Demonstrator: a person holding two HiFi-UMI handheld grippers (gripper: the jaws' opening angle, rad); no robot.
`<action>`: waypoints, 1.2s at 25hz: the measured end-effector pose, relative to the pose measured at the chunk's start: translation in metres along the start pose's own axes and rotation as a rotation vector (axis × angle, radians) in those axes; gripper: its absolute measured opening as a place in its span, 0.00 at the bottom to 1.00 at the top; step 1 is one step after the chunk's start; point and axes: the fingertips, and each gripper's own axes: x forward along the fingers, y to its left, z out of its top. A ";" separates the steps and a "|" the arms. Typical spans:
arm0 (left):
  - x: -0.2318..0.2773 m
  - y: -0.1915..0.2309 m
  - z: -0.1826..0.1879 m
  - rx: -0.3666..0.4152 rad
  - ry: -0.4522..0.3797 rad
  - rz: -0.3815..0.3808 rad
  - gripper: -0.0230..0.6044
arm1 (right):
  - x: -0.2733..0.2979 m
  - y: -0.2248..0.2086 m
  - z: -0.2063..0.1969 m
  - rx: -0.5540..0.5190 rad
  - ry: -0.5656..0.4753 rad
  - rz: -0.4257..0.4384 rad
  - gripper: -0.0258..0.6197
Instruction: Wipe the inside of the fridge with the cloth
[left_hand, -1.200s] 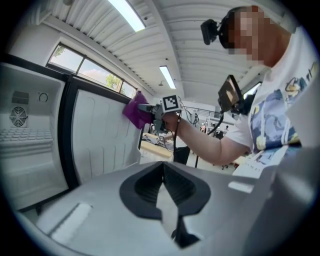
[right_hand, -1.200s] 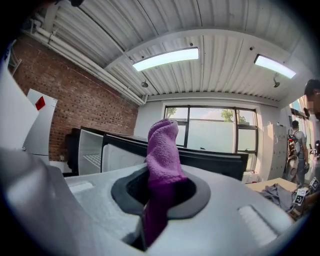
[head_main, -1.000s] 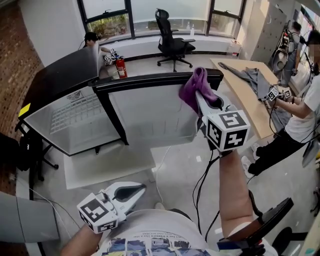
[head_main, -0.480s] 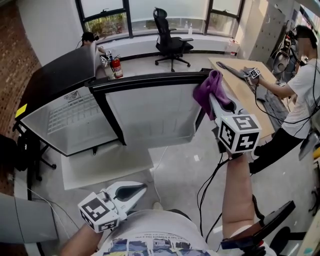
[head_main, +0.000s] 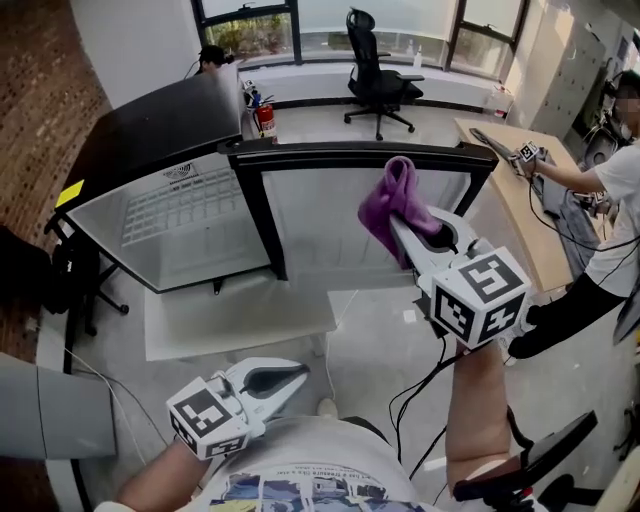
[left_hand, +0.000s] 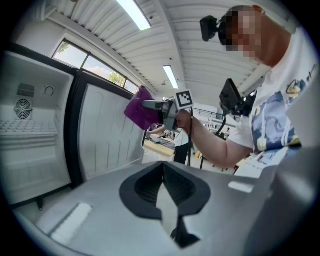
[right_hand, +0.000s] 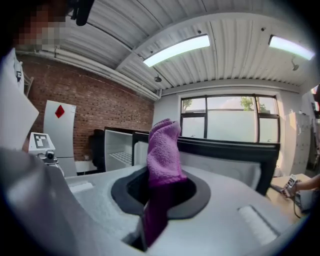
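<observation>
We count one fridge (head_main: 350, 152) with one open door (head_main: 180, 215), one cloth (head_main: 393, 205), and two grippers: the left gripper (head_main: 298, 373) and the right gripper (head_main: 400, 228). Further off we count one chair (head_main: 378, 75), one fire extinguisher (head_main: 266, 118), one worktop (head_main: 520, 215) and two other people — one by the window (head_main: 212, 58), one at the worktop (head_main: 612, 200).

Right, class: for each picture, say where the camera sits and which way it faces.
Head view: on the person's head, looking down at the open fridge; forearms, shirt, left tongs, right tongs show.
Left gripper view: on the left tongs, facing the right arm, shirt and purple cloth.
Right gripper view: on the right tongs, facing the fridge past the cloth; shirt at left.
Shared: all show cloth and fridge.
</observation>
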 end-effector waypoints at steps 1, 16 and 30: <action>-0.004 0.003 -0.001 -0.003 -0.002 0.009 0.05 | 0.012 0.013 -0.001 -0.004 0.003 0.033 0.12; -0.072 0.046 -0.013 -0.058 -0.029 0.165 0.05 | 0.121 0.086 -0.028 -0.084 0.100 0.169 0.12; -0.049 0.040 -0.008 -0.032 -0.010 0.092 0.05 | 0.095 0.016 -0.052 -0.068 0.140 -0.017 0.12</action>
